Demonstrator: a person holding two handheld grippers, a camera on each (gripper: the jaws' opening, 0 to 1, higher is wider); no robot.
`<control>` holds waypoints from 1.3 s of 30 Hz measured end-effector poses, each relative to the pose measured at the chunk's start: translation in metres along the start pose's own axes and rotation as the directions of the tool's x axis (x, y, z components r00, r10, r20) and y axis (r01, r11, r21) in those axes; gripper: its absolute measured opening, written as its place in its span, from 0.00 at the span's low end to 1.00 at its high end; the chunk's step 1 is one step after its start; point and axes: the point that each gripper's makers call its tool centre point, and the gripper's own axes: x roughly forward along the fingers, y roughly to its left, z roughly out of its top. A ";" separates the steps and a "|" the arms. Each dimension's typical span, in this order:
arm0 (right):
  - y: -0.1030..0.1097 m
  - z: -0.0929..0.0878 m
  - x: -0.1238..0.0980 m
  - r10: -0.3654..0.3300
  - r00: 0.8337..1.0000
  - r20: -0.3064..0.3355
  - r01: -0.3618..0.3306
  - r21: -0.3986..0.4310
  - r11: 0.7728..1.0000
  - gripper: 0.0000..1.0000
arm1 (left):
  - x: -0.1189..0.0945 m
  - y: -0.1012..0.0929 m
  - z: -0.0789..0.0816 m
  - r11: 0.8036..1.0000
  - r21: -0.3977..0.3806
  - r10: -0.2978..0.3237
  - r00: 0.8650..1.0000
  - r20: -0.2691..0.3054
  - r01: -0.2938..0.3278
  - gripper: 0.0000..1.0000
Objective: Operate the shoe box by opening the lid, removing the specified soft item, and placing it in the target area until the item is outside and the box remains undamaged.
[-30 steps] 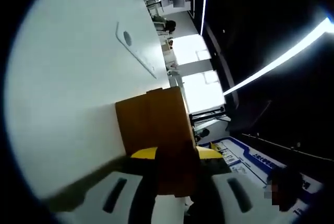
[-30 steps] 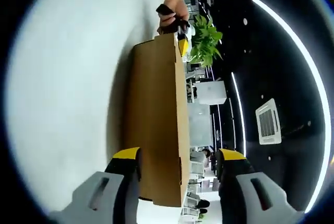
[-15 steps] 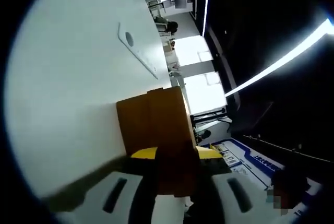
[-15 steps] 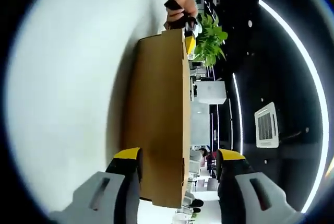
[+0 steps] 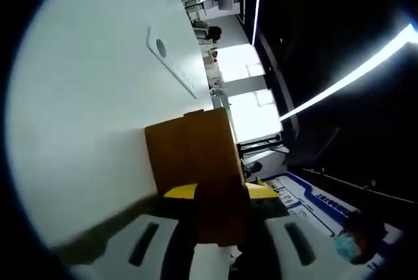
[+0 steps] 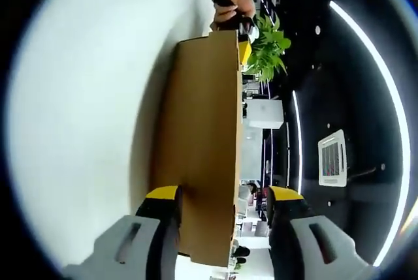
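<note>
A brown cardboard shoe box (image 5: 196, 156) lies on the white table (image 5: 85, 97) with its lid down. My left gripper (image 5: 221, 192) is at one short end, its yellow-tipped fingers (image 5: 177, 192) pressed against both sides of the box. In the right gripper view the box (image 6: 202, 156) runs lengthwise away from me. My right gripper (image 6: 223, 195) straddles the near end: the left finger touches the cardboard and the right finger stands a little off it. At the far end a hand (image 6: 234, 2) holds the left gripper (image 6: 240, 38) against the box. The box's contents are hidden.
A flat white cable plate (image 5: 168, 61) is set into the table beyond the box. A green plant (image 6: 268, 48) stands behind the far end. A blue and white printed panel (image 5: 313, 205) is at the lower right. Bare tabletop (image 6: 78, 110) lies beside the box.
The right gripper view has crept slightly forward along the box, and its jaws stand a touch closer together. The left gripper and the box have stayed put.
</note>
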 end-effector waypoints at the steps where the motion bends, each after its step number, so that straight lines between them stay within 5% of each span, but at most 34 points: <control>1: -0.001 0.000 0.000 0.001 1.000 0.000 -0.001 -0.002 1.000 0.53 | 0.001 -0.001 -0.003 1.000 0.000 -0.002 1.000 -0.002 0.002 0.26; 15: 0.002 0.003 -0.001 0.007 1.000 0.007 -0.007 -0.013 1.000 0.44 | 0.003 -0.004 -0.012 1.000 -0.004 -0.004 1.000 -0.009 0.004 0.26; 18: 0.014 0.003 0.000 0.082 0.997 0.015 -0.082 -0.001 0.997 0.30 | 0.004 -0.004 -0.014 1.000 -0.006 -0.008 1.000 -0.006 0.008 0.26; 19: 0.011 0.003 0.000 0.057 0.998 0.014 -0.057 -0.001 0.998 0.29 | 0.004 -0.005 -0.015 1.000 -0.007 -0.009 1.000 -0.006 0.009 0.26; 32: 0.012 0.007 -0.009 0.052 0.999 0.008 -0.052 -0.019 0.998 0.29 | 0.003 -0.003 -0.008 1.000 -0.003 -0.021 1.000 -0.010 0.021 0.26; 39: 0.012 0.007 -0.008 0.054 0.999 0.003 -0.054 -0.018 0.998 0.28 | 0.004 -0.006 -0.019 0.999 -0.006 -0.044 0.999 0.009 0.044 0.27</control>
